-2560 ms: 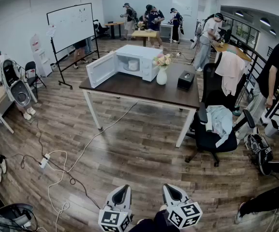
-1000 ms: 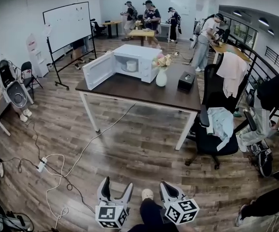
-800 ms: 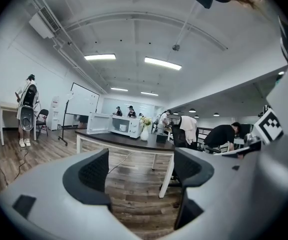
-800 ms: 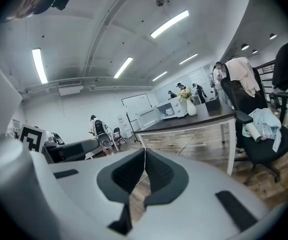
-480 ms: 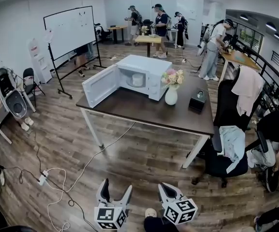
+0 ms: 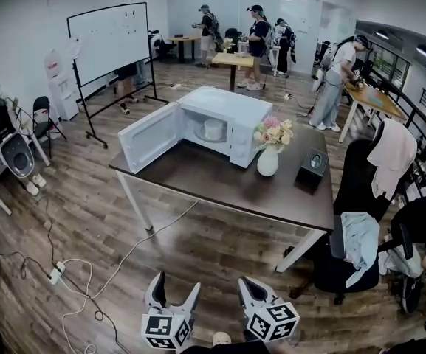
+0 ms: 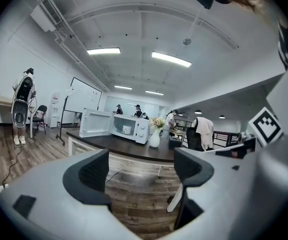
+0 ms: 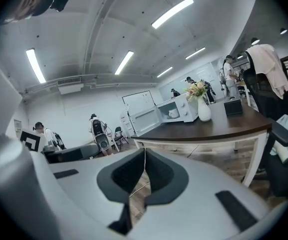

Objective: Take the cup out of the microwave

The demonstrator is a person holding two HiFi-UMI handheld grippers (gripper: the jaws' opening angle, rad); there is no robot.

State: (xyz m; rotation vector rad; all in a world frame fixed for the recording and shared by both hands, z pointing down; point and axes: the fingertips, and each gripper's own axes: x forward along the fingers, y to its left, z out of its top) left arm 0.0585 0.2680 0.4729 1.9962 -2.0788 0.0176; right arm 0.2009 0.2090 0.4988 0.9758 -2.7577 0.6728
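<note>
1. While both grippers hang low at the bottom edge of the head view, above a wood-plank floor (image 6: 198, 242), the dark table (image 6: 220, 181) stands well apart from them, farther into the room.
2. The left gripper (image 7: 143, 166) has its jaws spread wide. Nothing sits between the dark pads; only floor shows through the gap.
3. The right gripper (image 8: 144, 170) has its jaws pressed together, pad against pad, pinching nothing.
4. The cup (image 6: 213, 130), white, sits inside the open cavity of a white microwave (image 6: 236, 108), which stands on the far left part of the table.
5. The microwave door (image 6: 148, 137) is swung fully open to the left, its inner face turned toward the camera.
6. Just right of the microwave stands a white vase (image 6: 268, 161) holding pink and pale flowers. A small black box (image 6: 312, 168) lies farther right on the table.
7. A black office chair (image 6: 345, 253) draped with light clothing stands at the table's right end.
8. A whiteboard (image 6: 109, 41) on a stand is at the back left, and several people stand at other tables at the far end.
9. A pale cable (image 6: 135, 253) trails from under the table across the floor toward a power strip (image 6: 54, 273) on the left.
</note>
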